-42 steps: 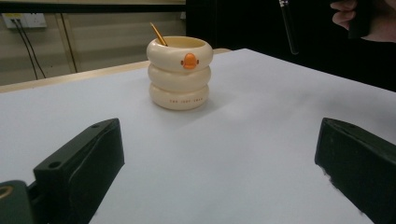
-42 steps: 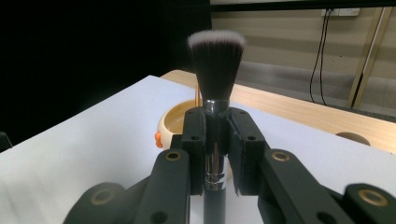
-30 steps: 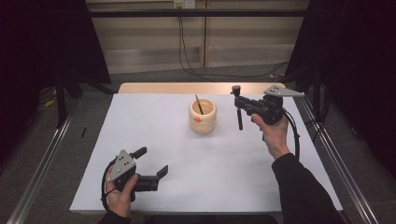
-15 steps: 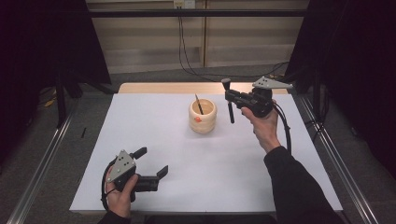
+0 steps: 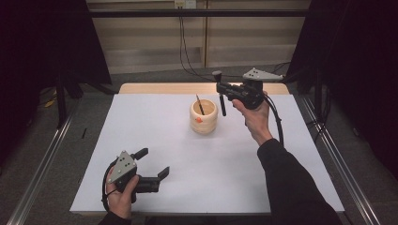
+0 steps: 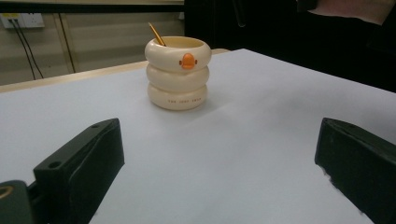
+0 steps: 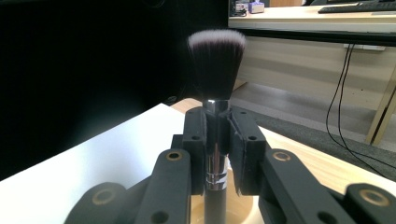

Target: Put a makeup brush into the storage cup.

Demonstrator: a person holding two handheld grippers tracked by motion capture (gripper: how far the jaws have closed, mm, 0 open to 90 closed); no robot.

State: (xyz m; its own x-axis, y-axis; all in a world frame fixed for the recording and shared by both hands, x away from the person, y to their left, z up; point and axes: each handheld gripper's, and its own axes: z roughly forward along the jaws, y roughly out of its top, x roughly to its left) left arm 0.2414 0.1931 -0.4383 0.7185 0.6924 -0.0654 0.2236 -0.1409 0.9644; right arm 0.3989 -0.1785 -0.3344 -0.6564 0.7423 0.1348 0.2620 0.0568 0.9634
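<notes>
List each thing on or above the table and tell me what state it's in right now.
Makeup brush: upright, bristles up, clamped by the handle, held above the holder.
Ring-shaped holder: upright on the table, a thin stick leaning inside.
Right gripper: shut on the brush, raised off the table.
Left gripper: jaws wide open, empty, low at the near table edge.
White table: flat, bare apart from the holder.
</notes>
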